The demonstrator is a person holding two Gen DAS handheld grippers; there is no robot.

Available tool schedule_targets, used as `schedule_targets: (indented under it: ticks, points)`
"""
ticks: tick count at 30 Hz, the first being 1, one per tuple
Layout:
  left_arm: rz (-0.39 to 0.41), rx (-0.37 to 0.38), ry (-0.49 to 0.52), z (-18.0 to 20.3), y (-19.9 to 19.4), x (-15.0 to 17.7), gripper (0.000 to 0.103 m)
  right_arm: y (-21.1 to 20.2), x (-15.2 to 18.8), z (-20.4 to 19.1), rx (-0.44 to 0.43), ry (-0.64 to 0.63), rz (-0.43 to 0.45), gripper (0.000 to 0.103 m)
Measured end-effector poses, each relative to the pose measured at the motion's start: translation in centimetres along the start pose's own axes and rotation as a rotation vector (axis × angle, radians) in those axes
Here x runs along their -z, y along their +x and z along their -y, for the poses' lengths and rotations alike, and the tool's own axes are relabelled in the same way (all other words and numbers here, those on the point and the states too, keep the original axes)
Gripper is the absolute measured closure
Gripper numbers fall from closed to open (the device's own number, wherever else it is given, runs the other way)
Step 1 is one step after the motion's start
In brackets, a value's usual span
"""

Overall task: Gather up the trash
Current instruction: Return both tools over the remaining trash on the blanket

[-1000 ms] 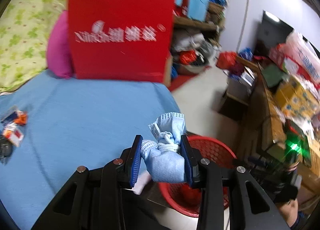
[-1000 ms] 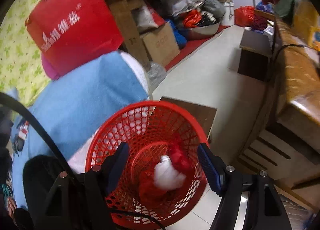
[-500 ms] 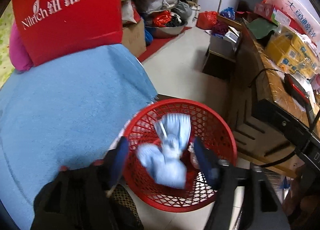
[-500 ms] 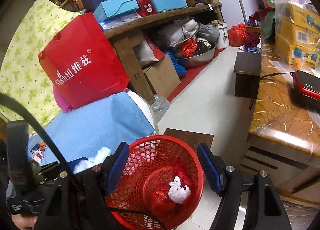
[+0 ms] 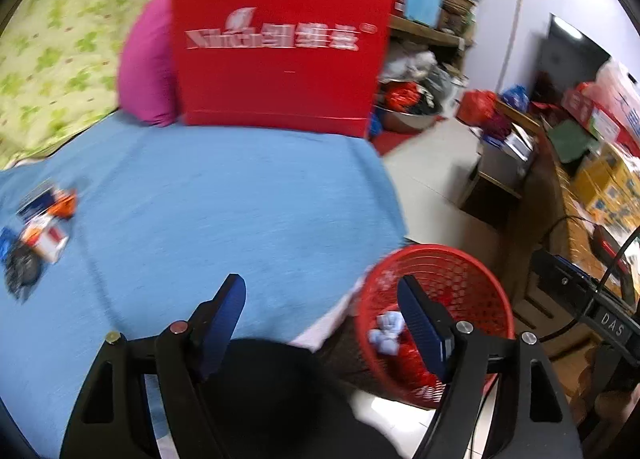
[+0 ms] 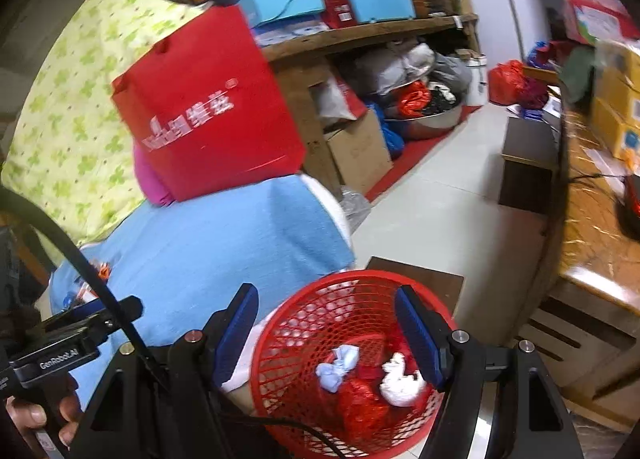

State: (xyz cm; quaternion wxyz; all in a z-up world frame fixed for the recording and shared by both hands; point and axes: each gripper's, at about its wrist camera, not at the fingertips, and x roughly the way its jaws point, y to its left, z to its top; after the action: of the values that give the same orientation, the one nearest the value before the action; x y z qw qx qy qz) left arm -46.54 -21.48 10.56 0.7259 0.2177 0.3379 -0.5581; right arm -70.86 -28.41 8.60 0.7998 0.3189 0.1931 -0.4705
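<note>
A red mesh basket (image 6: 304, 307) stands on the floor beside the blue-covered bed. Inside lie a light blue crumpled mask (image 6: 338, 367), a white wad (image 6: 398, 381) and red scraps. The basket (image 5: 472, 271) with the blue mask (image 5: 386, 333) also shows in the left wrist view. My left gripper (image 5: 322, 317) is open and empty over the bed's edge, left of the basket. My right gripper (image 6: 326, 333) is open and empty above the basket. More trash (image 5: 44, 227), small packets and wrappers, lies on the bed at the far left.
A red paper bag (image 5: 280, 39) and a pink pillow (image 5: 146, 67) stand at the back of the blue bed (image 5: 224, 211). A wooden cabinet (image 6: 592, 243) lies right of the basket, with a dark stool (image 6: 528, 167) and cluttered shelves (image 6: 380, 31) beyond.
My left gripper opened over the basket and the blue mask dropped in. It then swung left back over the bed. My right gripper rose slightly and stays open.
</note>
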Motion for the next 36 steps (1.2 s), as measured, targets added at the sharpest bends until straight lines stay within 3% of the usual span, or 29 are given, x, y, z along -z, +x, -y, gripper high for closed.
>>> schedule_targets:
  ticks: [8,17,30,36]
  points:
    - [0.027,-0.096,-0.132,-8.0,-2.5,2.9,0.024,0.8,0.4,-6.1,-0.061,-0.104,-0.028,0.029]
    - [0.059,-0.182,-0.358,-18.1,-4.8,5.7,0.024,0.2,1.0,-13.4,-0.149,-0.23,-0.024,0.029]
    - [0.097,-0.44,-0.492,-28.4,-7.8,9.0,0.024,1.8,1.0,-21.2,-0.292,-0.383,-0.061,0.029]
    - [0.086,-0.493,-0.586,-33.0,-7.3,11.5,0.024,5.0,1.0,-26.2,-0.336,-0.477,-0.112,0.029]
